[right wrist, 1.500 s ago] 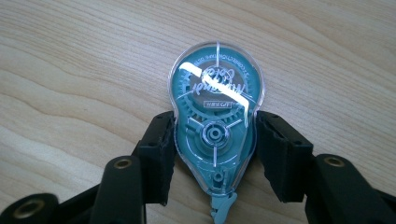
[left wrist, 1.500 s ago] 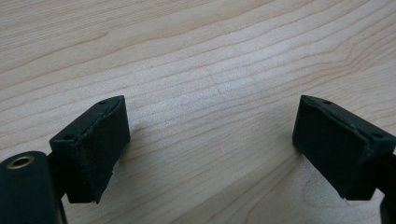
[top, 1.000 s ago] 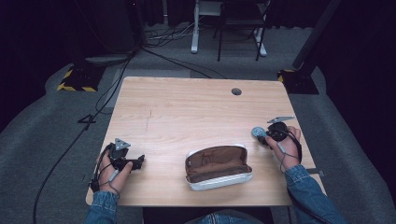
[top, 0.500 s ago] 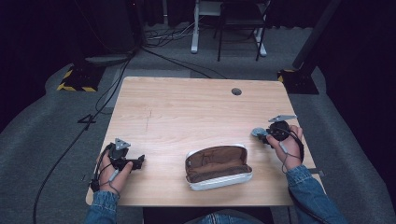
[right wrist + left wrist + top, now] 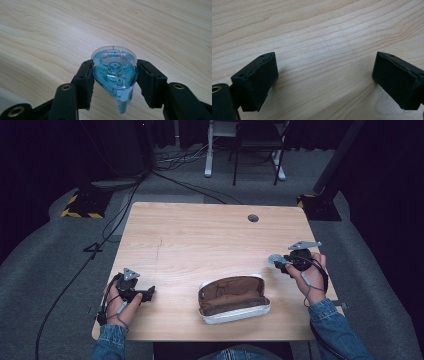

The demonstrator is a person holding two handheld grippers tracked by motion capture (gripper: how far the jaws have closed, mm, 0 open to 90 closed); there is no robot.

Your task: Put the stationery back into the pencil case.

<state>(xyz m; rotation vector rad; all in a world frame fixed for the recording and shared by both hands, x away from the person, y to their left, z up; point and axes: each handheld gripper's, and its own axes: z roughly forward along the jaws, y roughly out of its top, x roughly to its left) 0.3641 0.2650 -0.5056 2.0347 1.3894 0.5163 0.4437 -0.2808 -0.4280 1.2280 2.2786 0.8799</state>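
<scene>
Right gripper view, right gripper (image 5: pixel 115 82) clamped on blue correction tape dispenser (image 5: pixel 113 75), left gripper (image 5: pixel 324 82) wide open, empty.

Between the right gripper's (image 5: pixel 113 83) matt black fingers (image 5: pixel 85 80) sits a tape dispenser (image 5: pixel 114 75) of glossy, see-through blue plastic. Beneath the fingers the desk (image 5: pixel 50 37) is pale wood, smooth with fine grain. The pencil case (image 5: pixel 232 298) looks lined with soft brown cloth, its rim pale.

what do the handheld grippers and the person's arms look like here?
Both the left gripper and the right gripper are black, each topped by a grey three-cornered plate, with a cable trailing along the hand. Jaws are blocky black pads on arms with brass-coloured rivets. The person wears blue denim sleeves.
</scene>
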